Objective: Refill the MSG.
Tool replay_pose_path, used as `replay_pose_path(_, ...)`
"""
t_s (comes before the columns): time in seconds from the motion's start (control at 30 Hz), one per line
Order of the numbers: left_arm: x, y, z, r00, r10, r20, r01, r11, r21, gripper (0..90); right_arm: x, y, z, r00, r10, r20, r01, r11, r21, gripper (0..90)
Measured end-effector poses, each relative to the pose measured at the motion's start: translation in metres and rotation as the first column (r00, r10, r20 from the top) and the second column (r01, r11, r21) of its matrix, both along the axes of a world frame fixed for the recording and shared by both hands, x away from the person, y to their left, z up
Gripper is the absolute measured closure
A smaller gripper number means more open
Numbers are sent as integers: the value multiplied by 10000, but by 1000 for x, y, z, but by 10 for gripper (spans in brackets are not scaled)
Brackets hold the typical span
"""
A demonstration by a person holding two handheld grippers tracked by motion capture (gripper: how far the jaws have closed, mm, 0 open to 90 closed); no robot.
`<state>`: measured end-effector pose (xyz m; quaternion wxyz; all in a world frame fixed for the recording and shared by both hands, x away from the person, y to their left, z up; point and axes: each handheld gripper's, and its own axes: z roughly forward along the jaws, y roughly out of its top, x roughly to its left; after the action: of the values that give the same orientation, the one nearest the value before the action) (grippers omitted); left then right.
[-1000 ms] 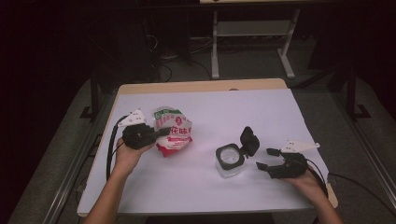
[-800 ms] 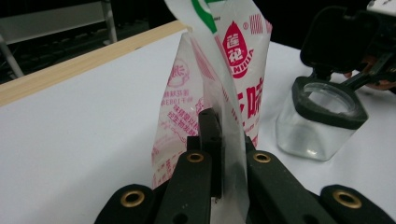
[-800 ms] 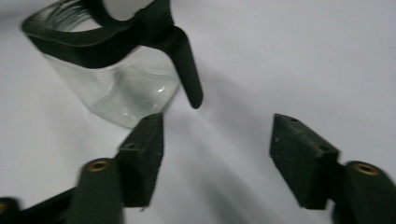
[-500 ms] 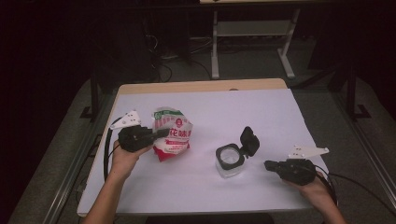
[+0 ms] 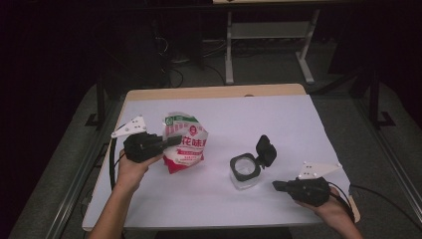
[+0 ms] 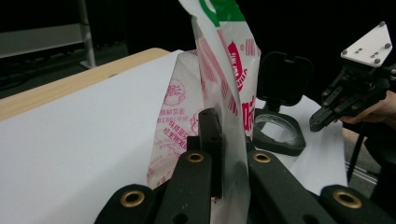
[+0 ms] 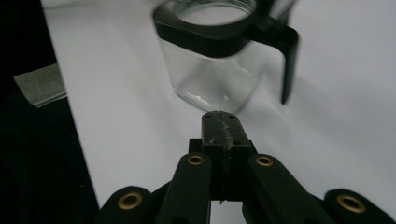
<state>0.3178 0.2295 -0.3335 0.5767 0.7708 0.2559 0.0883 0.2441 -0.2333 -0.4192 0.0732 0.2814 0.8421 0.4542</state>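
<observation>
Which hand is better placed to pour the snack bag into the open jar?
Left. The left gripper is shut on the bag, holding it upright beside the jar, whose lid stands open. The right gripper is shut, empty, just short of the jar.

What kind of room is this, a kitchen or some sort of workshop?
Probably a lab or recording workspace, not a kitchen: a white-covered wooden table stands in a dark room, loose cables lie on the floor behind it, and a person works with the black hand-held left gripper and right gripper.
</observation>
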Motion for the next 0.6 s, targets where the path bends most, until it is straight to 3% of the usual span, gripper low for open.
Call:
replay_pose_path(0.37,-6,-1,9,9998,-186,-70,184,9997,-156,900,-9,31,15,9941,1063,229,-1071,9936,358,900)
replay_pose_path(0.6,-8,-3,12,9996,-291,-53,290,9994,-204,900,-6,56,21,9847,1715,300,-1727,9840,428,900)
